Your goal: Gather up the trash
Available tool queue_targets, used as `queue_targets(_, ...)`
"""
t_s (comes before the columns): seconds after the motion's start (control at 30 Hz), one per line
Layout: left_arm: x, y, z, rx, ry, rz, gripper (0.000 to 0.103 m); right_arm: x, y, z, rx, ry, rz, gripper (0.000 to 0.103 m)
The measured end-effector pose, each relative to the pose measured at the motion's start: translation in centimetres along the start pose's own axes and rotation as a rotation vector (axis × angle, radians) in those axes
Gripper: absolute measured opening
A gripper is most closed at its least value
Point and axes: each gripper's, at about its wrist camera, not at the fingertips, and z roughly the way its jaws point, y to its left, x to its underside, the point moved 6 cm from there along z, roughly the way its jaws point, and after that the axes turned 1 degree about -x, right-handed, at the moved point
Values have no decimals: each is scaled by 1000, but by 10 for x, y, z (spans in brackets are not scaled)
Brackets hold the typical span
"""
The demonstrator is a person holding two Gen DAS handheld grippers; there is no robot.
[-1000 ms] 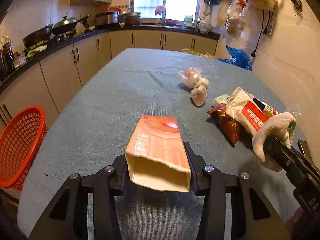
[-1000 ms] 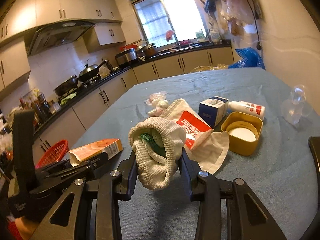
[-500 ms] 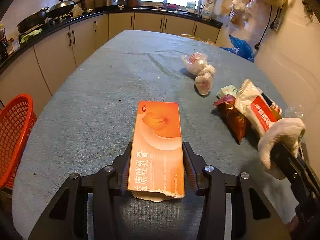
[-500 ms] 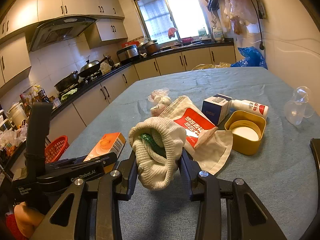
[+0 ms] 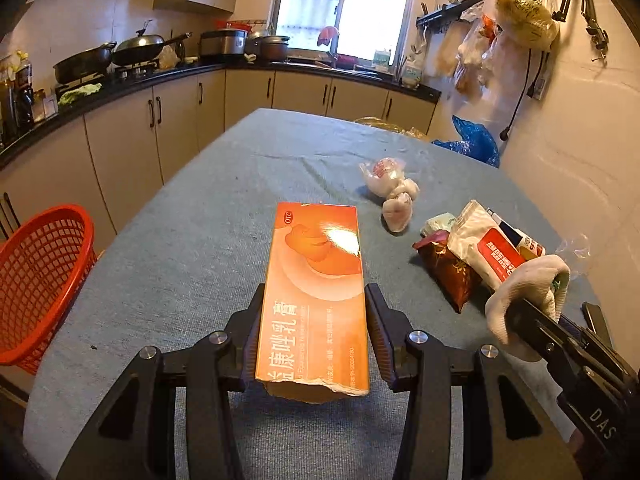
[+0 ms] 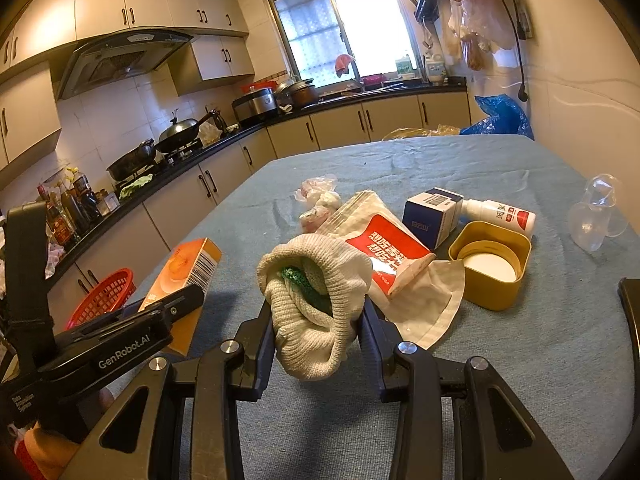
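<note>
My left gripper point(image 5: 312, 320) is shut on an orange medicine box point(image 5: 316, 280), held a little above the blue-grey table point(image 5: 192, 248) with its torn end toward the camera. The right wrist view shows that box point(image 6: 188, 264) tilted, far end up, in the left gripper point(image 6: 172, 304). My right gripper point(image 6: 316, 312) is shut on a bunched white sock point(image 6: 316, 300) with something green inside. Seen from the left wrist, the sock point(image 5: 532, 284) hangs at the right, off the table's surface. A red basket point(image 5: 40, 280) stands beyond the table's left edge.
On the table ahead lie a white wipes pack with a red label point(image 6: 384, 248), a brown snack packet point(image 5: 448, 276), crumpled plastic wrappers point(image 6: 318, 200), a blue-white carton point(image 6: 432, 212), a white bottle point(image 6: 500, 212), a yellow tin point(image 6: 492, 272) and a clear plastic piece point(image 6: 596, 216). Kitchen counters run along the left.
The orange box has swung in the left gripper from end-on toward the camera to lying along the fingers. The left gripper dipped, then lifted again. The right gripper and sock stayed put.
</note>
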Motion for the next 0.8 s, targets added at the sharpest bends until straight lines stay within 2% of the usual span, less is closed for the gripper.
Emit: queue_targets(0.8, 1, -5, -4, 4, -24, 21, 45, 2, 1, 4, 18, 29, -10, 41)
